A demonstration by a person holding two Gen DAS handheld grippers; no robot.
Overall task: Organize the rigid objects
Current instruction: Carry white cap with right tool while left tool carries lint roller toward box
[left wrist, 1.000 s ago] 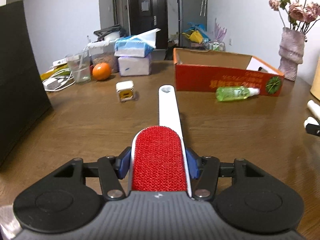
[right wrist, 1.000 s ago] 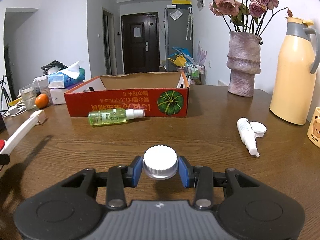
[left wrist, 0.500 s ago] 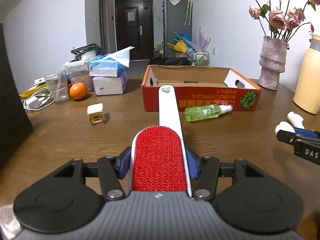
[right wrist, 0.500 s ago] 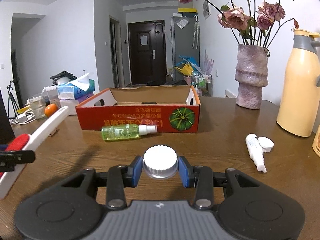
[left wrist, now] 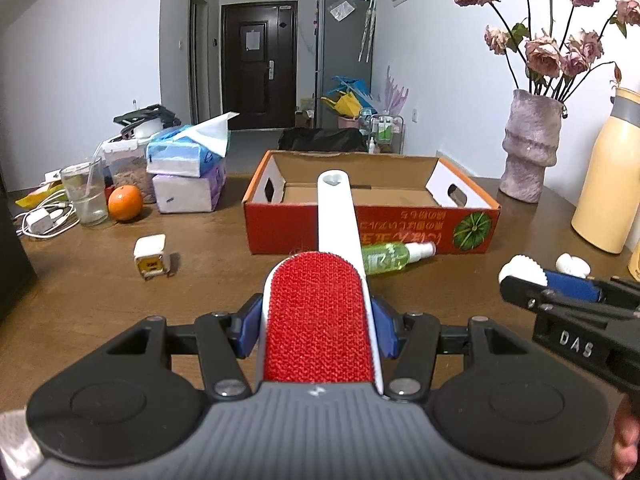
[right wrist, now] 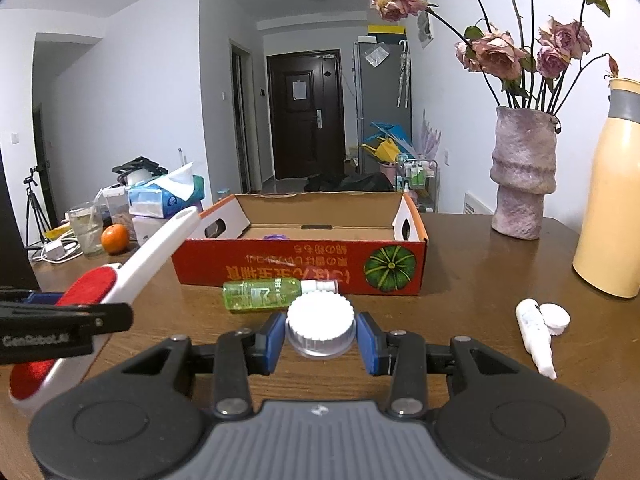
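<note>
**Two loads now lined up on the open box**

Both our grippers are clamped on cargo. Our left gripper [left wrist: 318, 332] is closed partway, its blue pads pressing the flanks of the lint brush [left wrist: 320, 320], red pile up and white handle pointing ahead. Our right gripper [right wrist: 320, 340] is narrower still, closed around a small jar with a ribbed white cap [right wrist: 320, 318].

Compared with a second ago, the brush handle has swung from aiming at the bare table left of the cardboard box [left wrist: 372, 224] to lying across its red front wall, with the tip over the opening. The box has also grown larger in both views, and each gripper now shows in the other's camera. We judge that both hands are closing in for a drop, neither item released yet.

Outward from there, the green spray bottle [right wrist: 262, 294] lies touching the box front, and a white tube [right wrist: 534, 338] with its loose cap rests well to the right; both are not yet put away.

Hard to read: the jar's body below the cap is mostly hidden by the jaws. Something purple sits inside the box, too little visible to name. The yellow flask [right wrist: 610, 204] is cut off by the frame.
</note>
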